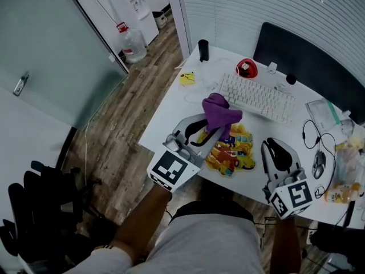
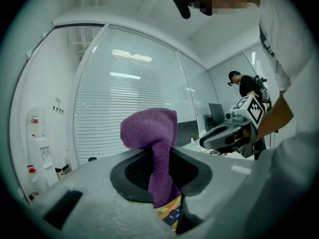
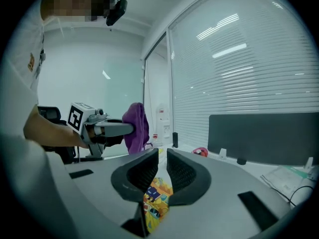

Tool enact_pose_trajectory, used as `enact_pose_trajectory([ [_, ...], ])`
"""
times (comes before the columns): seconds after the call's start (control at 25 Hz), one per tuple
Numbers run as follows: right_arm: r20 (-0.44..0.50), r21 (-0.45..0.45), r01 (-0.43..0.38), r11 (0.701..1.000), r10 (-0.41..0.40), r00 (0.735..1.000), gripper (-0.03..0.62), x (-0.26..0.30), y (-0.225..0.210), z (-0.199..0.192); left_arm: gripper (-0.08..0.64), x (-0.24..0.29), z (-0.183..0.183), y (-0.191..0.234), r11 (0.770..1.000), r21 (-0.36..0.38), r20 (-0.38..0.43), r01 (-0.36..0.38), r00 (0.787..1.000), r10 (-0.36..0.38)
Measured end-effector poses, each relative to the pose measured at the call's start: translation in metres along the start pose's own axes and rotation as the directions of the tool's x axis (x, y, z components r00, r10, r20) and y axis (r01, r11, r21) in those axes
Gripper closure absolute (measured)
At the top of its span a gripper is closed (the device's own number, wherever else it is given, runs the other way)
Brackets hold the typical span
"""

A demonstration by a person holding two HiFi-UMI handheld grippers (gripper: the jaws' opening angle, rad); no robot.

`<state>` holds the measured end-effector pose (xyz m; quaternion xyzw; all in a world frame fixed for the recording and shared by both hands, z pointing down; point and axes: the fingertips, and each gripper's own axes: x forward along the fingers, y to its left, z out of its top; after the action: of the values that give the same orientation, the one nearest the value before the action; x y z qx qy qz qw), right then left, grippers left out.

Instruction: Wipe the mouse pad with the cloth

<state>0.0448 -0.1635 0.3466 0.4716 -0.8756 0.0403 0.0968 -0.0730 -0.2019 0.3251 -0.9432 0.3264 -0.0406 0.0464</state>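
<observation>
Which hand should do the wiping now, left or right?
Left, I think. The left gripper pinches the purple cloth, which hangs just over the colourful mouse pad. The right gripper is shut with nothing in it.

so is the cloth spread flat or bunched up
bunched up: the cloth is a crumpled lump pinched by the left gripper, not laid flat

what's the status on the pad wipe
Left gripper shut on cloth, held above pad. Right gripper shut, empty, beside pad. Keyboard just beyond pad, not in the way.
</observation>
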Motion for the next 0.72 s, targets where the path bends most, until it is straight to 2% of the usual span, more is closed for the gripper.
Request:
enact_pose_trajectory([
  [0.12,-0.028,0.008,0.006,1.000,-0.006,1.000,0.575,-0.001,-0.009,-0.010,0.477,0.011,-0.008,-0.001,0.999,0.042,-0.047,0.016,0.999,-0.014],
  [0.24,-0.071,-0.005,0.011,1.000,-0.012,0.997,0.482,-0.002,-0.017,-0.023,0.476,0.023,-0.018,-0.002,0.998,0.060,-0.120,0.033,0.992,-0.026],
  [0.36,-0.115,-0.016,0.014,1.000,-0.016,0.993,0.468,-0.003,-0.021,-0.039,0.477,0.035,-0.028,-0.008,0.993,0.096,-0.198,0.072,0.979,-0.052],
  [0.56,-0.211,-0.021,0.006,1.000,-0.010,0.977,0.404,0.000,-0.023,-0.069,0.476,0.050,-0.046,-0.017,0.977,0.147,-0.326,0.156,0.940,-0.101],
  [0.72,-0.300,-0.021,0.001,1.000,-0.007,0.954,0.367,0.003,-0.026,-0.095,0.476,0.059,-0.070,-0.024,0.956,0.180,-0.442,0.233,0.887,-0.133],
])
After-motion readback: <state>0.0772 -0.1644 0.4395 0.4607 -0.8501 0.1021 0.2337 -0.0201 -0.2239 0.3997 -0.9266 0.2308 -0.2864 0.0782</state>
